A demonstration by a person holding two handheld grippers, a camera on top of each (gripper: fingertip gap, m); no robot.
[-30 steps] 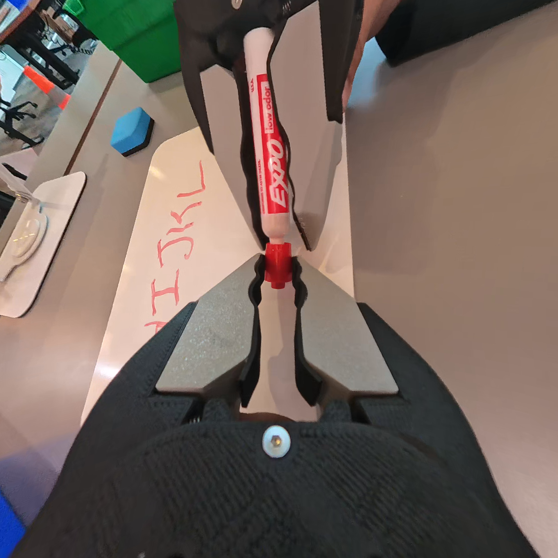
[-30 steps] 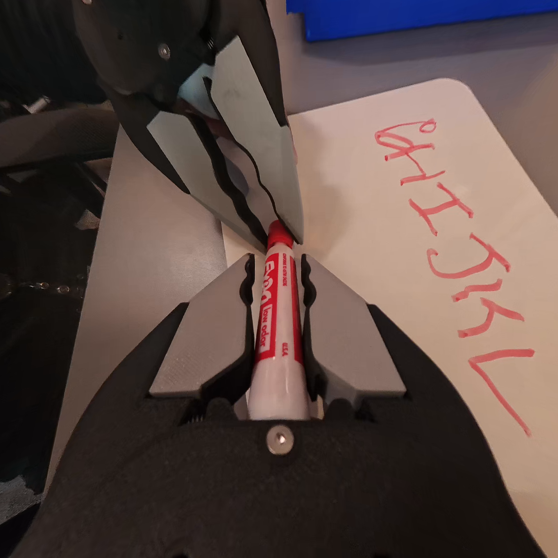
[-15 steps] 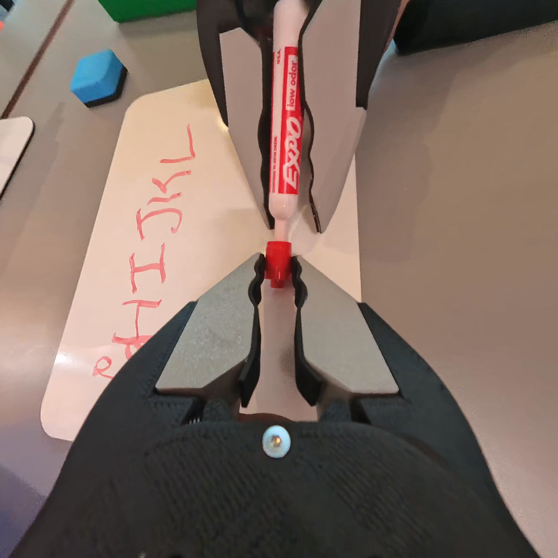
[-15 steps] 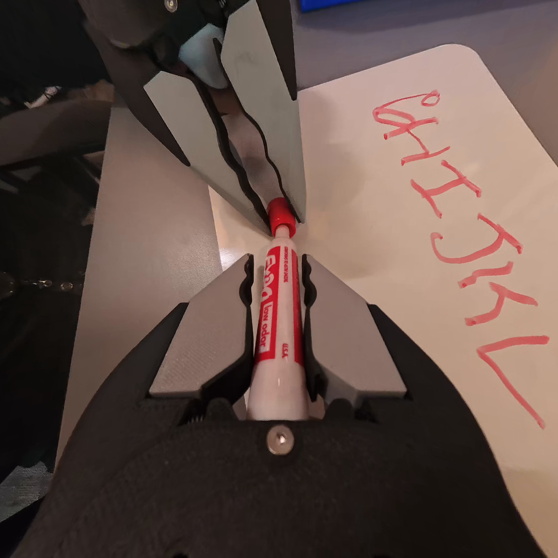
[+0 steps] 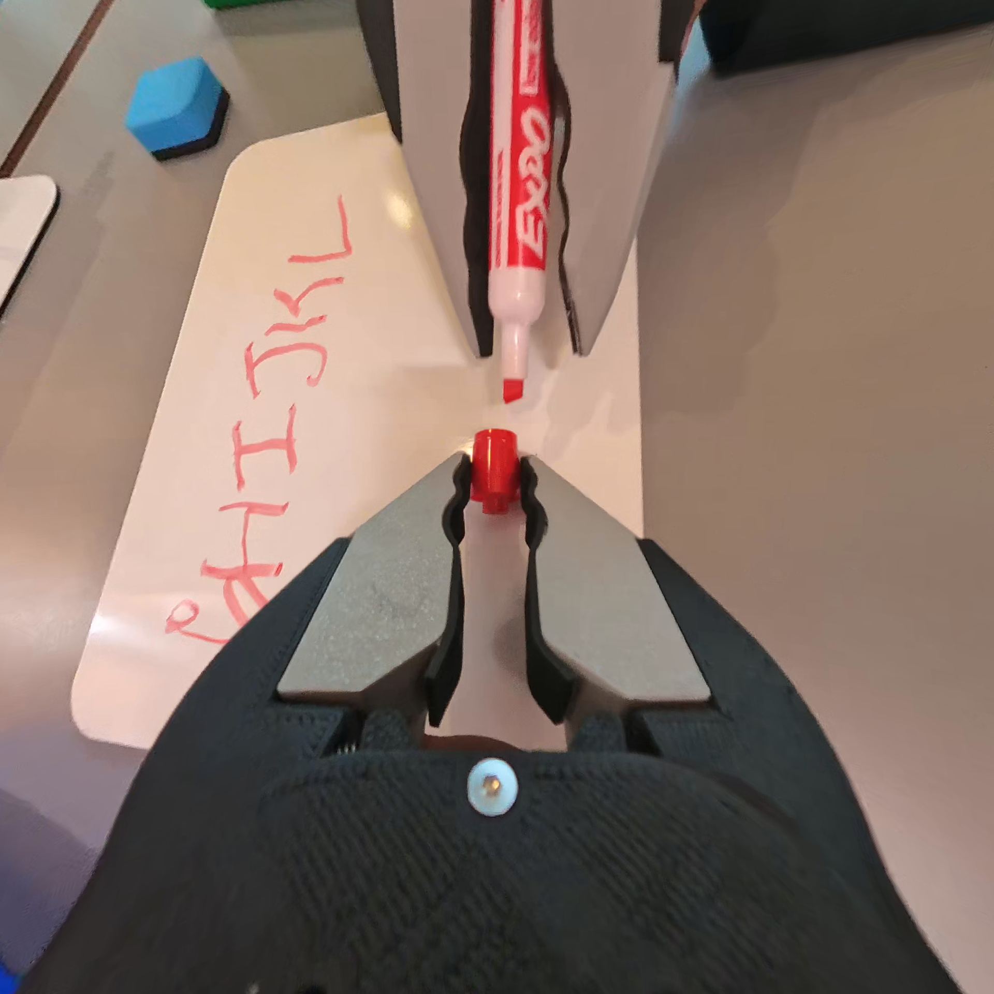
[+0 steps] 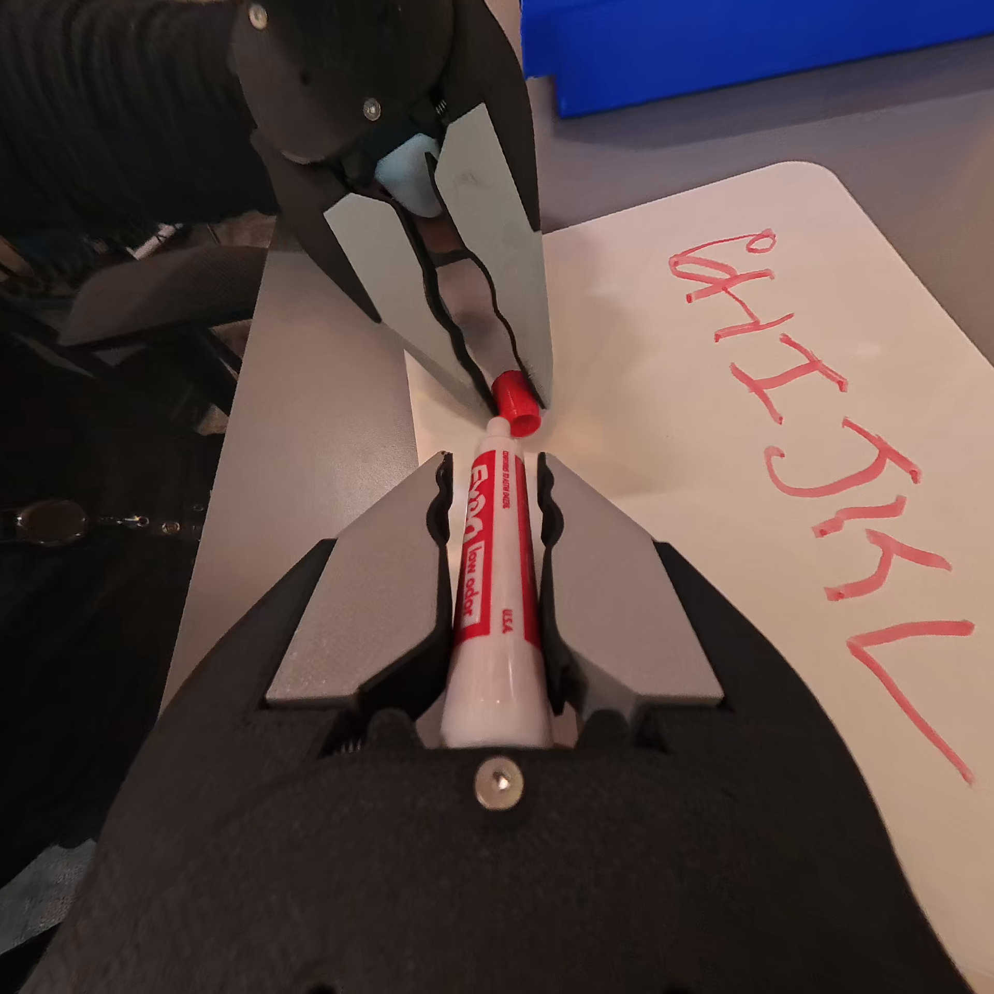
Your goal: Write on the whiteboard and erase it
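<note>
A white whiteboard with red handwritten letters lies on the grey table. My left gripper is shut on the marker's red cap at its fingertips, just above the board. My right gripper is shut on the red-and-white marker, barrel along the fingers. The marker points at the cap, and its bare red tip hangs a short gap from it. In the right wrist view the cap sits in the left gripper just beyond the marker's nose.
A blue eraser lies on the table beyond the board's far left corner. Another white board is at the left edge. A blue box stands behind the board in the right wrist view. A person's dark clothing is on the left. Left and right tips are no more than a few centimetres apart.
The cap has come off the marker: the two grippers moved apart, the cap stayed in the left gripper and the red tip is now exposed.
</note>
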